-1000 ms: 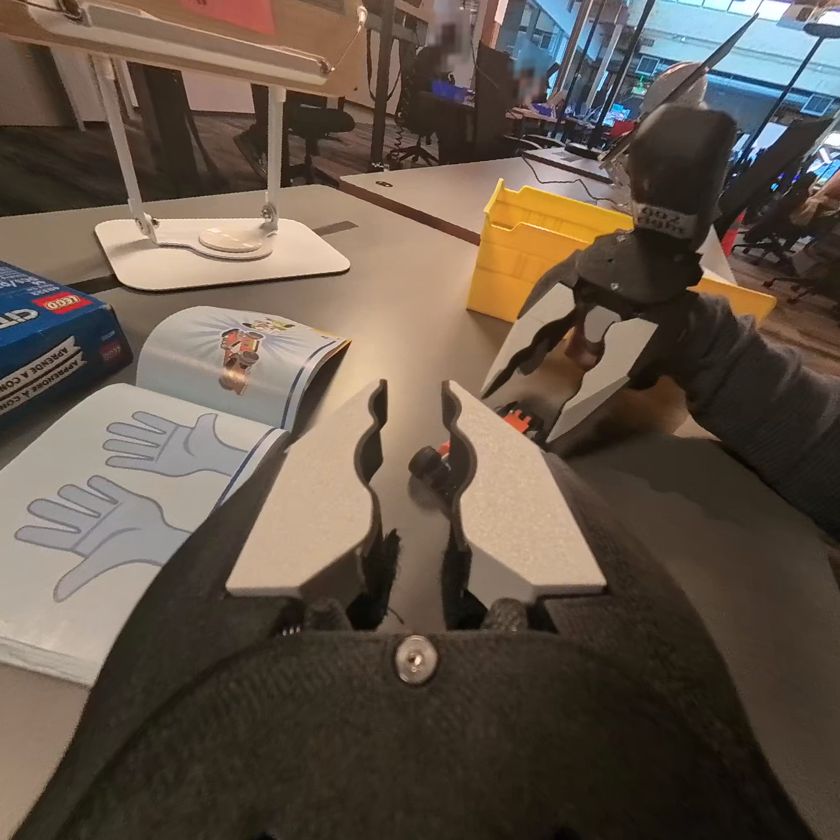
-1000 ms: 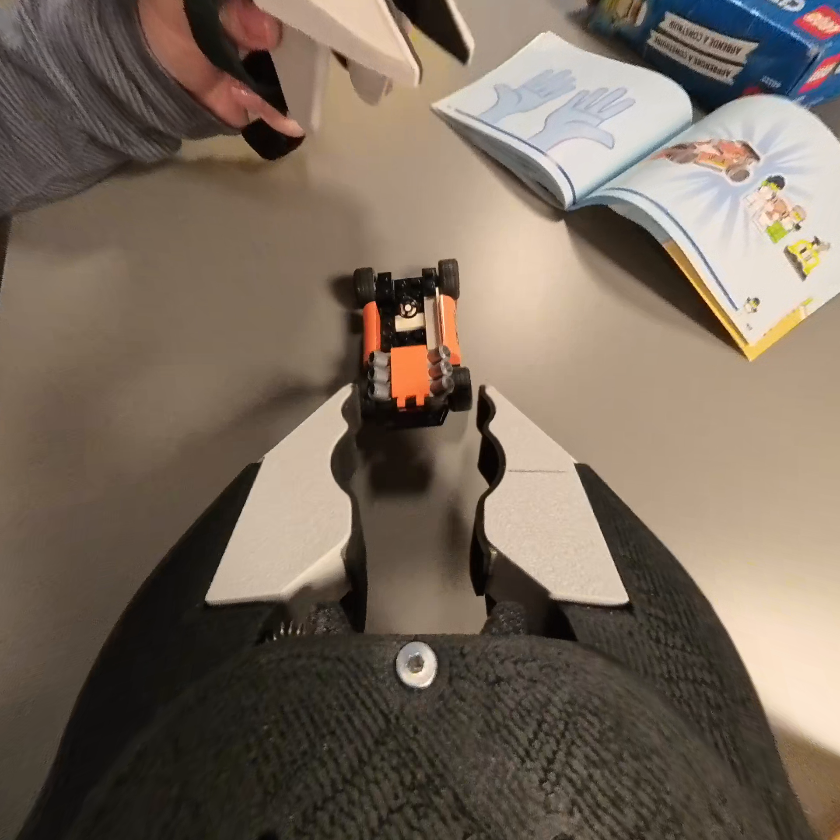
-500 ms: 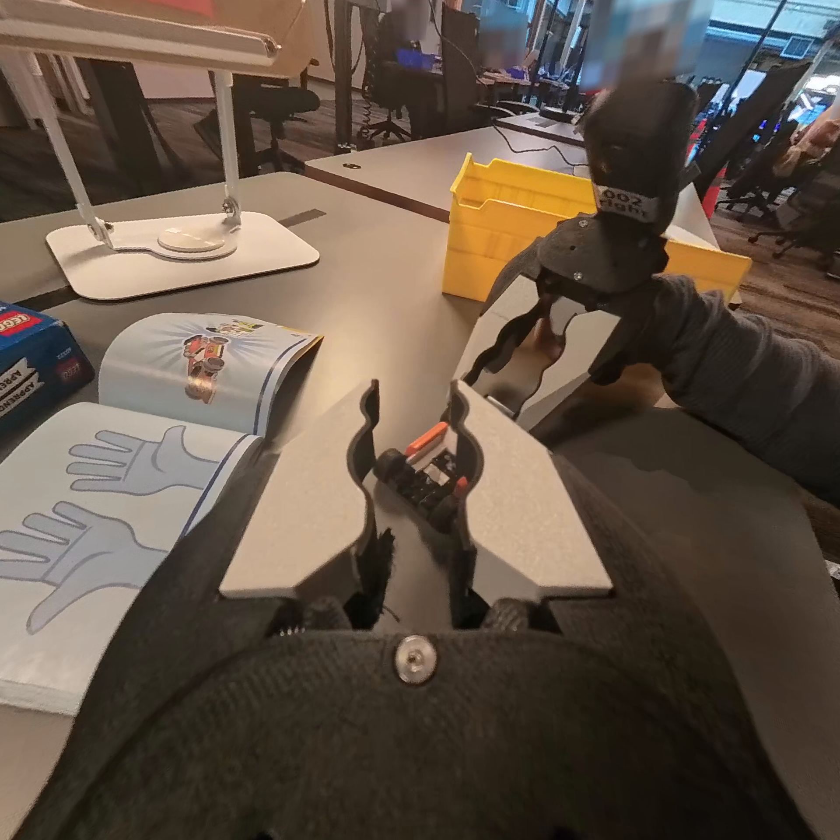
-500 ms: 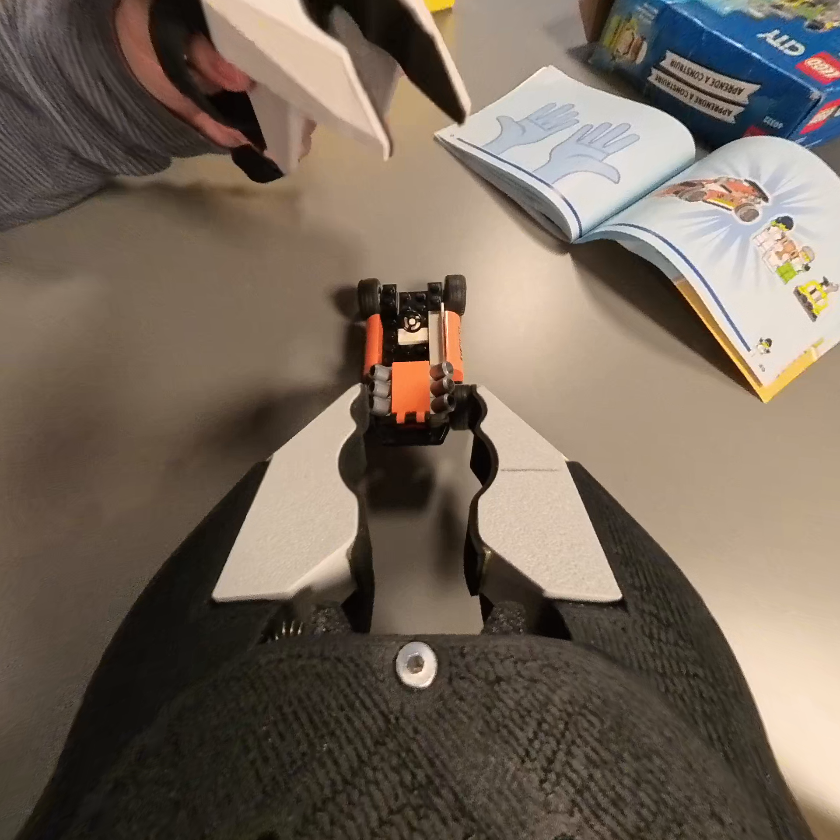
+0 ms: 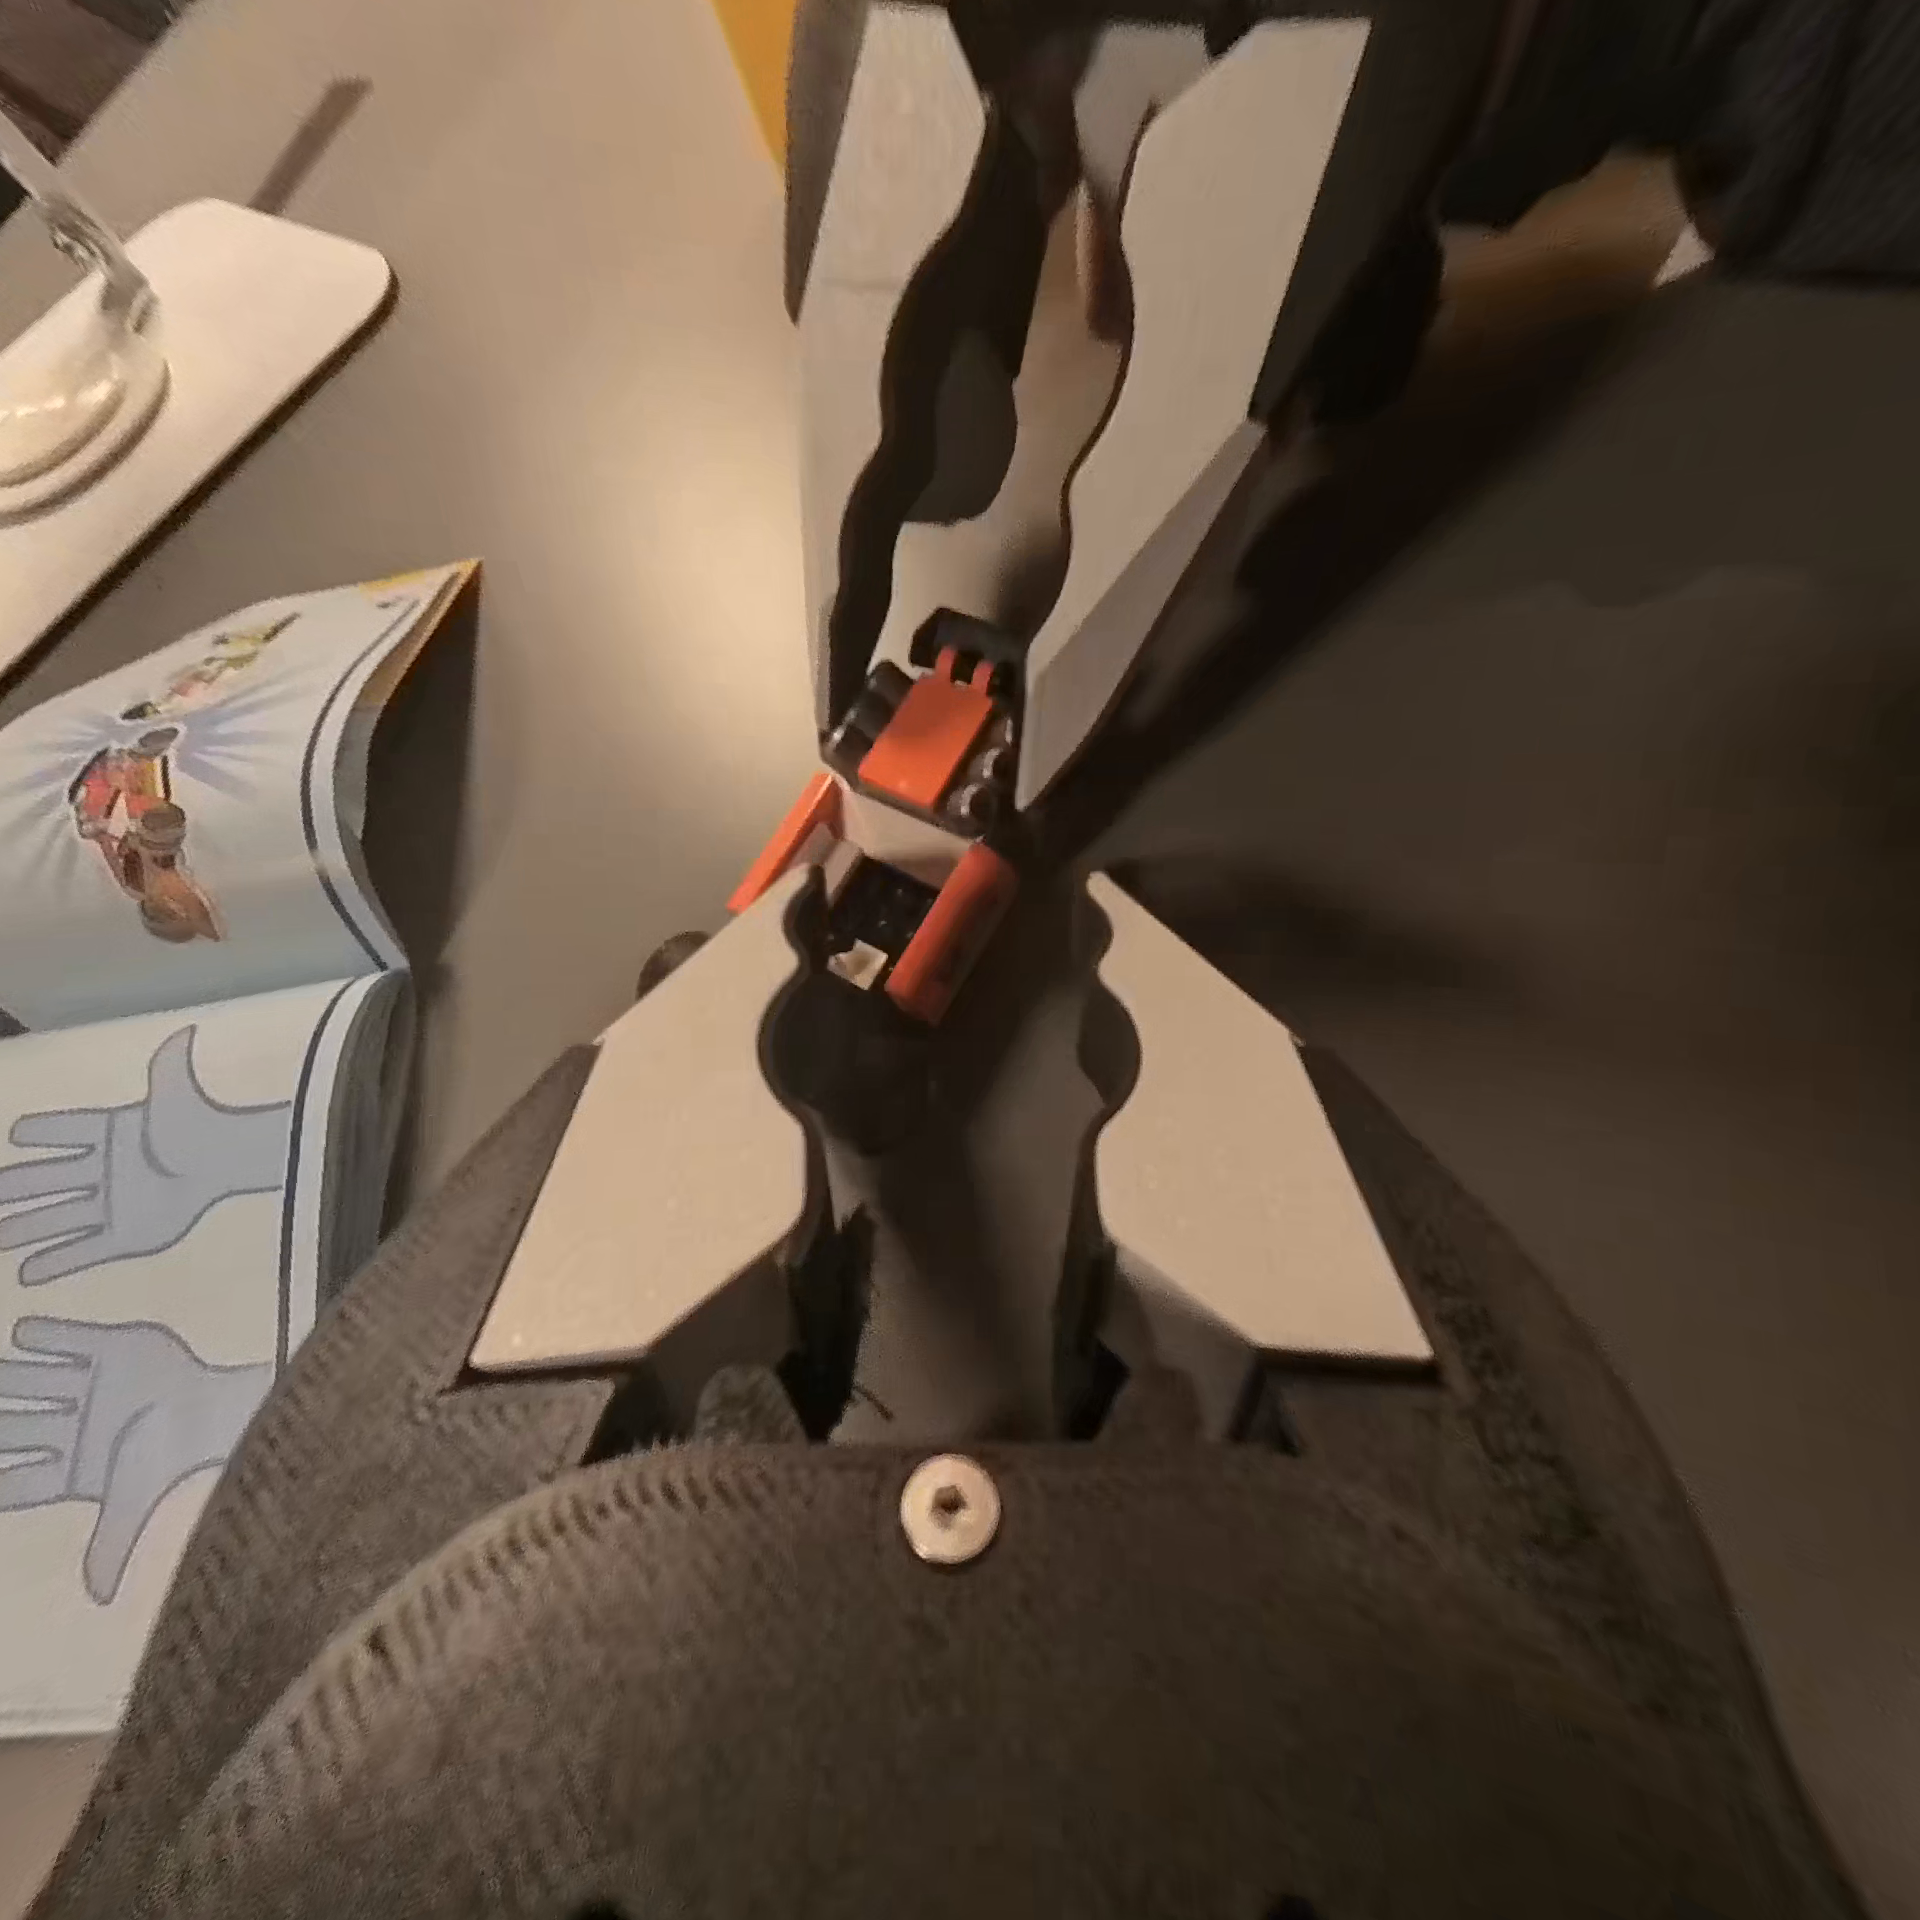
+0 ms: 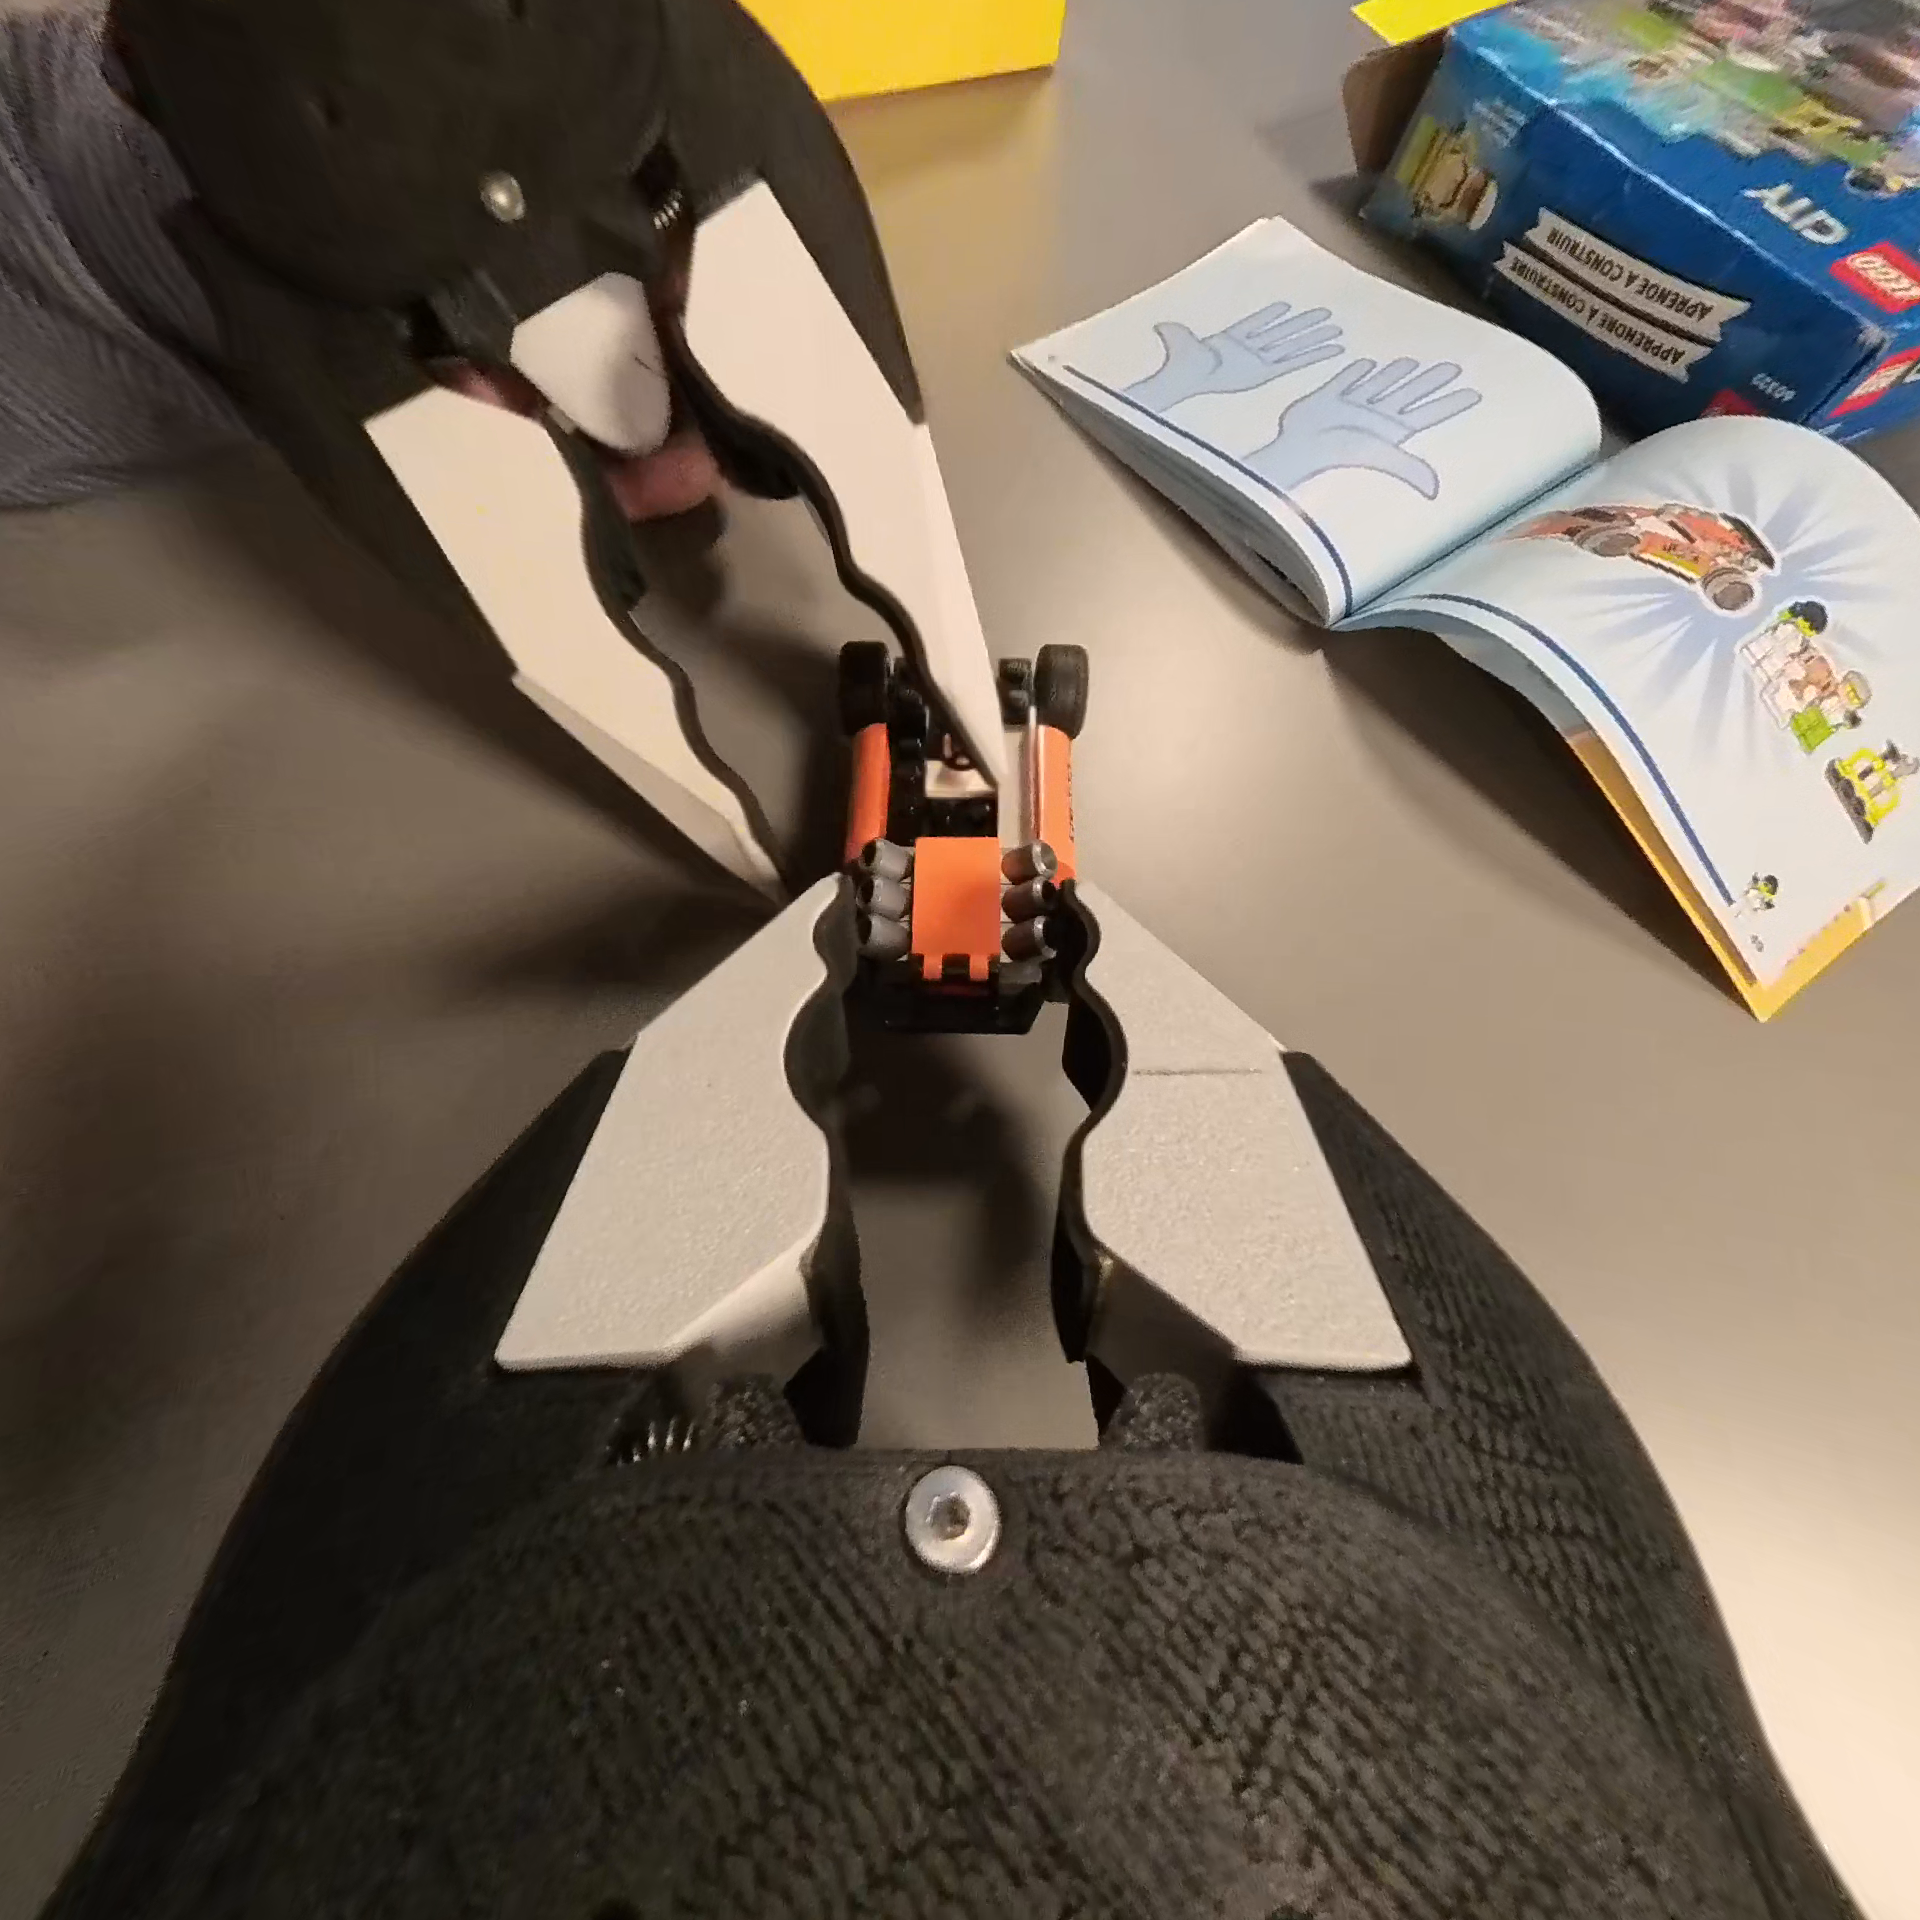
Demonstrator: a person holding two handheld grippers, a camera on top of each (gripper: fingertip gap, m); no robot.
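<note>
Student: Grip on the orange-and-black brick car: which tool has it?

Tutor: Right gripper. Its two fingers are closed against the exhaust-pipe end. The car sits wheels down on the grey table, so the hold probably keeps the model from rolling.

Student: Left gripper?

Tutor: Fingers apart, clamped on nothing. One tip dips into the cockpit and the other stands outside the car's side rail. Neither visibly presses.

Student: Surroundings?

Tutor: Open instruction booklet and blue set box lie well apart from the car, the booklet pages-up, likely for reference. A yellow bin sits beyond.
</note>
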